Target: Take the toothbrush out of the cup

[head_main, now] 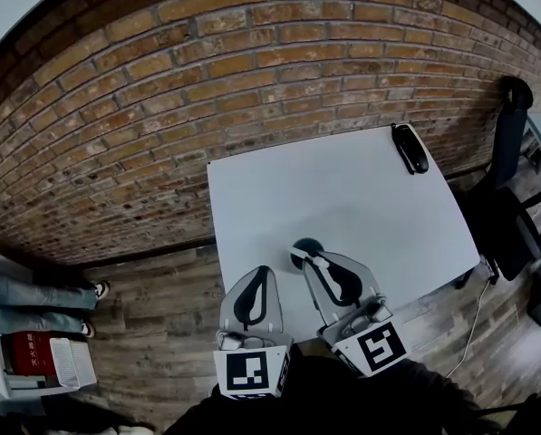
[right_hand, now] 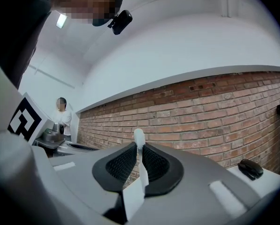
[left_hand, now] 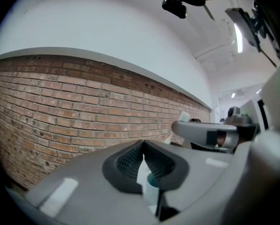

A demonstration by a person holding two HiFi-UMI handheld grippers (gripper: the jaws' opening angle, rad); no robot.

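We see the right claw [right_hand: 139, 153] pinching the white toothbrush [right_hand: 139, 137] upright, its head poking above the jaws, right by the dark cup [head_main: 304, 246]. Whether its foot is clear of the cup we cannot tell. The left claw [left_hand: 143, 146], tips pressed together, hangs just left of the cup.

The head view is taken from high up and is pointed steeply down at the table [head_main: 342, 198]. Each gripper view is taken from close behind its own jaws and is faced level at the brick wall [left_hand: 60, 111]. That wall is seen in all three views. The left gripper [head_main: 261, 275] and the right gripper [head_main: 313, 259] are seen low in the head view, and each at the edge of the other's view.
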